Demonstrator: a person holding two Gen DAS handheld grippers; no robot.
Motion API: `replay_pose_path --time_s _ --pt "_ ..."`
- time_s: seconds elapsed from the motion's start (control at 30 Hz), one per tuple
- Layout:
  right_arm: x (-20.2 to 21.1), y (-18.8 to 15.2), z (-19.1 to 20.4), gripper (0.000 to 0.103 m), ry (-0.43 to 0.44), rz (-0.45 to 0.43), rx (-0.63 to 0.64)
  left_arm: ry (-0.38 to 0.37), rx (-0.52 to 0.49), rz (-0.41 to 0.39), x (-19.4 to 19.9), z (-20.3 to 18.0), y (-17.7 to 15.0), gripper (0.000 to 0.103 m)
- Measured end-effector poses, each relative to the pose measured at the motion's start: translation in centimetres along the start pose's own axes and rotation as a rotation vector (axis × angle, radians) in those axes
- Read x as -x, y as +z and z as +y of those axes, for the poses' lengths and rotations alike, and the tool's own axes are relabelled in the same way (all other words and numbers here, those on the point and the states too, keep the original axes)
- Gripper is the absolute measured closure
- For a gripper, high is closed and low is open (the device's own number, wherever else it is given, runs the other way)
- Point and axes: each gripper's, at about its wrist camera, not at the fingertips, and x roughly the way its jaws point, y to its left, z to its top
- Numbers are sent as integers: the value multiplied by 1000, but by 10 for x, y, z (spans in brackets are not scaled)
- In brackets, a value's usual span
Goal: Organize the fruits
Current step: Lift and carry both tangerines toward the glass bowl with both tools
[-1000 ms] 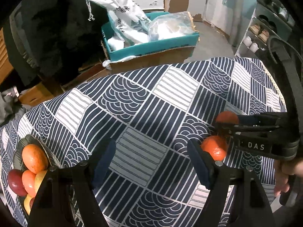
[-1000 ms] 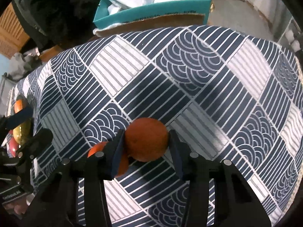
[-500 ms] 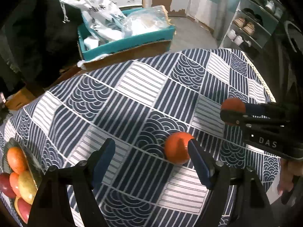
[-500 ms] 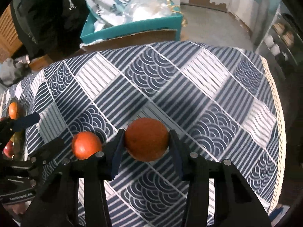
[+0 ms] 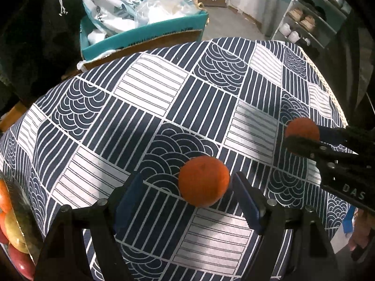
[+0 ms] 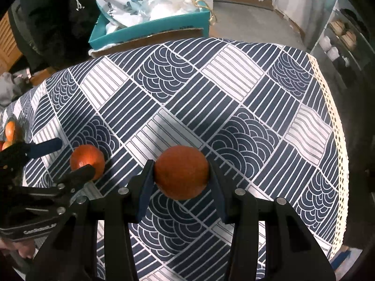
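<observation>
An orange (image 5: 203, 180) lies on the patterned tablecloth between the fingers of my left gripper (image 5: 187, 196), which is open; the orange sits close to the right finger. It also shows in the right wrist view (image 6: 87, 161). My right gripper (image 6: 181, 175) is shut on a second orange (image 6: 181, 172) and holds it above the cloth; it also shows in the left wrist view (image 5: 302, 128). A bowl (image 5: 22, 213) of several fruits sits at the table's left edge.
The navy and white tablecloth (image 5: 164, 107) covers the table; its right edge (image 6: 332, 107) has a lace trim. Behind the table stands a teal box (image 5: 143, 32) with white bags. A shelf (image 5: 311, 18) with shoes stands at the far right.
My left gripper has moved right so that the loose orange now lies between its fingers. My right gripper has lifted its orange and drawn back to the right.
</observation>
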Motion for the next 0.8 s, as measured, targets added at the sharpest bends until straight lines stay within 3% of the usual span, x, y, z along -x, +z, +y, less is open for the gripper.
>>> replay_pose_path --time_s 0.1,0.17,0.23,0.4,0.8 --pt "-1 -1 0 58 3 3 5 -22 -8 8 -4 -2 -1 33" --pt "-2 -1 0 58 4 5 11 -59 -18 13 -5 -4 -2 50" --pt "-3 -1 1 58 5 6 13 -66 -31 8 -4 -8 -2 56" --pt "-1 1 2 58 5 -4 18 -13 -62 -12 2 -13 -5 57" --pt "28 7 10 58 -7 -71 51 -6 -16 -95 45 -1 0 57"
